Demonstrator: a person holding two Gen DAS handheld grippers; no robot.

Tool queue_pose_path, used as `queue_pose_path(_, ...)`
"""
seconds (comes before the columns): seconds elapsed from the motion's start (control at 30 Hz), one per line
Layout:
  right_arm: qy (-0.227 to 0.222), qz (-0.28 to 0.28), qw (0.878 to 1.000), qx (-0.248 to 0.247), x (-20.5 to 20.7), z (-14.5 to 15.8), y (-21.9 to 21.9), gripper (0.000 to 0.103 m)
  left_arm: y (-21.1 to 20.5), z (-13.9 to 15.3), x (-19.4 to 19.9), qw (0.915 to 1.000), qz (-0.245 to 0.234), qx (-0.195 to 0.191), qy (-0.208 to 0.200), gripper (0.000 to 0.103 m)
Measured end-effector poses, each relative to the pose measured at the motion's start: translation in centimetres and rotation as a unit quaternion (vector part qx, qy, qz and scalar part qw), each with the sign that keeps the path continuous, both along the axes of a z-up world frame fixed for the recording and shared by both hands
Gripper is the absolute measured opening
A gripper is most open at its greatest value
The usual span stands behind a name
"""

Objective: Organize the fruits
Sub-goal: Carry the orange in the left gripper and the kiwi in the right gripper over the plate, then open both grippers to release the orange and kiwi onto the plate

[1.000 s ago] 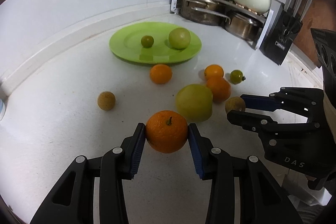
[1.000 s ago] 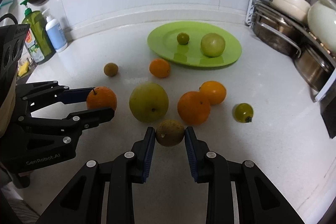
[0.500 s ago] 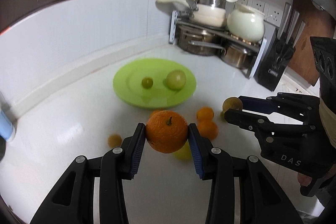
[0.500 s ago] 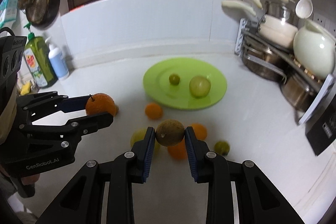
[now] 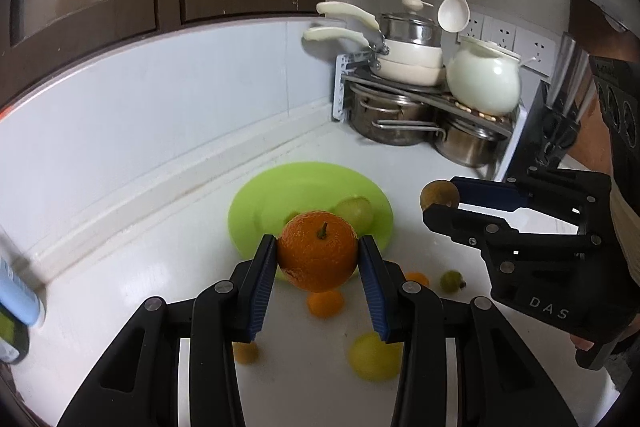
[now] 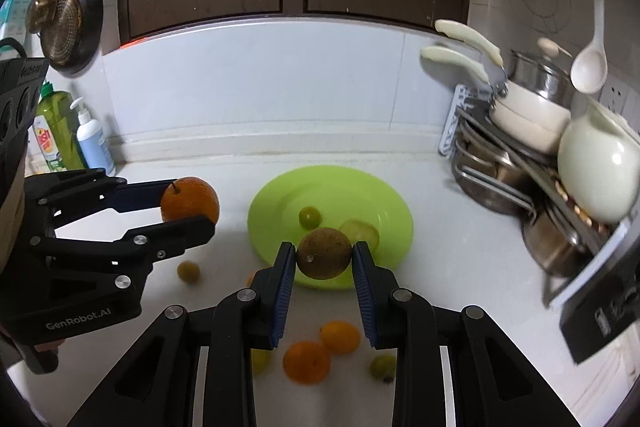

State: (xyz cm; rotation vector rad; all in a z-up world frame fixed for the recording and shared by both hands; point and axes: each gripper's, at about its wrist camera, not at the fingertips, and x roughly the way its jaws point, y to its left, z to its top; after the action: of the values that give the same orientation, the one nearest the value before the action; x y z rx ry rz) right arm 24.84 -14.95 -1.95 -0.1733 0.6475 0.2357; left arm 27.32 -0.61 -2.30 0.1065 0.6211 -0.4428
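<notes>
The right wrist view takes in the left end of the kitchen, where a green dish-soap bottle (image 6: pixel 54 131) and a white pump bottle (image 6: pixel 91 141) stand against the wall and a strainer (image 6: pixel 66 23) hangs above them; the left wrist view catches only a blurred sliver of a bottle at its edge. The left wrist view in turn shows the wall sockets (image 5: pixel 506 35) behind the white pot (image 5: pixel 484 81).

The left claw (image 5: pixel 318 259) is clamped on an orange (image 5: pixel 317 251), stem up, held above the white surface (image 5: pixel 132 255) in front of the green plate (image 5: pixel 256 207). From the right wrist view that claw (image 6: pixel 188 205) reaches in from the left, roughly level, with the orange at its tips, left of the plate (image 6: pixel 276 195).

The right claw (image 6: pixel 323 261) grips a brown round fruit (image 6: pixel 324 253) between its blue pads (image 6: pixel 285 279), raised over the plate's near rim. In the left wrist view it (image 5: pixel 440 201) comes in from the right, fingers pointing left, beside the plate's right edge.

On the plate lie a small green fruit (image 6: pixel 309 217) and a larger pale green one (image 6: pixel 360 231). On the surface below, two oranges (image 6: pixel 306 361) (image 6: pixel 340 337), a small green fruit (image 6: pixel 383 366) and a small yellowish fruit (image 6: pixel 189 271) lie scattered.
</notes>
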Motion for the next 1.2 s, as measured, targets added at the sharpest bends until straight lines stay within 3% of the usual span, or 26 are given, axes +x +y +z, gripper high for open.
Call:
queue_pose_path(0.27,-0.019,0.01,1.0,-0.015,2.7,1.5,0.3,0.03,-0.9,1.2,3.2,1.0,-0.001,0.005,-0.001,0.041)
queue_pose_path(0.6,0.005,0.019,1.0,-0.002,7.6,1.3,-0.5,0.03,-2.2,0.4,8.2,0.9995,0.01,0.004,0.029,0.041)
queue_pose_path(1.2,0.099,0.014,0.995,0.018,17.9,-5.5,-3.0,0.03,-3.9,-5.7,17.4,0.9953,0.008,0.039,0.088,0.041)
